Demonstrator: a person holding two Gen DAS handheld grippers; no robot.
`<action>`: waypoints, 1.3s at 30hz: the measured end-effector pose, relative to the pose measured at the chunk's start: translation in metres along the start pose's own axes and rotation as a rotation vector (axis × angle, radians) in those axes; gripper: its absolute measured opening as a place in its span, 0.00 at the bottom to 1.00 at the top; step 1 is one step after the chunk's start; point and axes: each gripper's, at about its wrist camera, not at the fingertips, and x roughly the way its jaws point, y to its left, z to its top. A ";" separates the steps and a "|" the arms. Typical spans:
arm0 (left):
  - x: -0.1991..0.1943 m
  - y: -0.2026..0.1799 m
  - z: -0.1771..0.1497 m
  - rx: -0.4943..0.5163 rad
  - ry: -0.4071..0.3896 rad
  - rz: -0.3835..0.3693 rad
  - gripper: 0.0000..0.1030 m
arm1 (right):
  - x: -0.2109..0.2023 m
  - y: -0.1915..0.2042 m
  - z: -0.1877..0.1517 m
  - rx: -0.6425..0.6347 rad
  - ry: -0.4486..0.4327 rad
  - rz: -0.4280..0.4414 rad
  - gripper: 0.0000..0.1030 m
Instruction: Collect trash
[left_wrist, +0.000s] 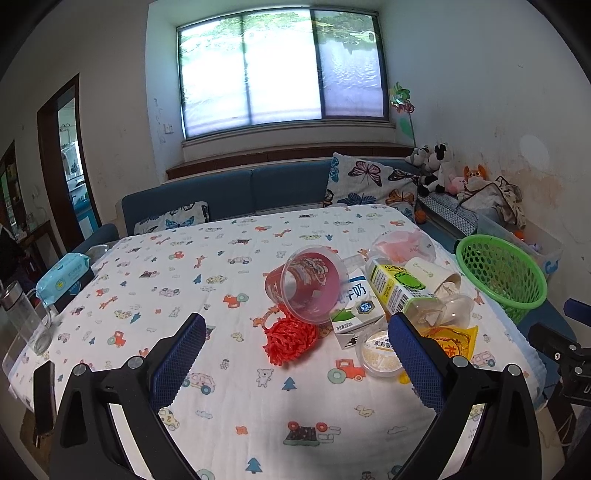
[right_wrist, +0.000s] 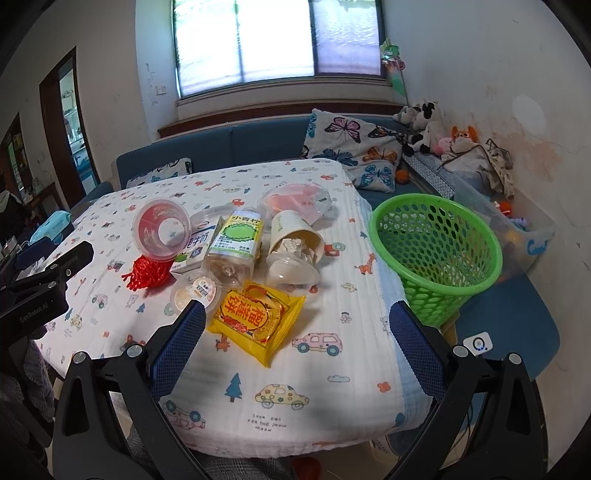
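Both claws, left claw (left_wrist: 297, 354) and right claw (right_wrist: 297, 341), hung spread and empty. Trash pile (right_wrist: 236, 251) sat mid-worktop, green basket (right_wrist: 436, 254) at its right edge. Risk: tipped cups rolling, or nudged basket falling off.

Daylight from overexposed window (left_wrist: 280, 70), soft diffuse shadows on table (right_wrist: 332, 369), strong fisheye bending, dark vignetted corners, focus fairly sharp
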 end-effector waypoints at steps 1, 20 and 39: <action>0.000 0.000 0.000 0.000 0.000 0.001 0.93 | 0.000 0.000 0.000 0.000 -0.001 0.000 0.96; 0.001 0.002 0.001 -0.002 0.005 0.001 0.93 | 0.000 -0.001 0.000 0.001 0.000 0.000 0.96; 0.009 0.004 0.001 -0.005 0.013 0.010 0.93 | 0.005 0.008 0.003 -0.008 0.006 0.021 0.96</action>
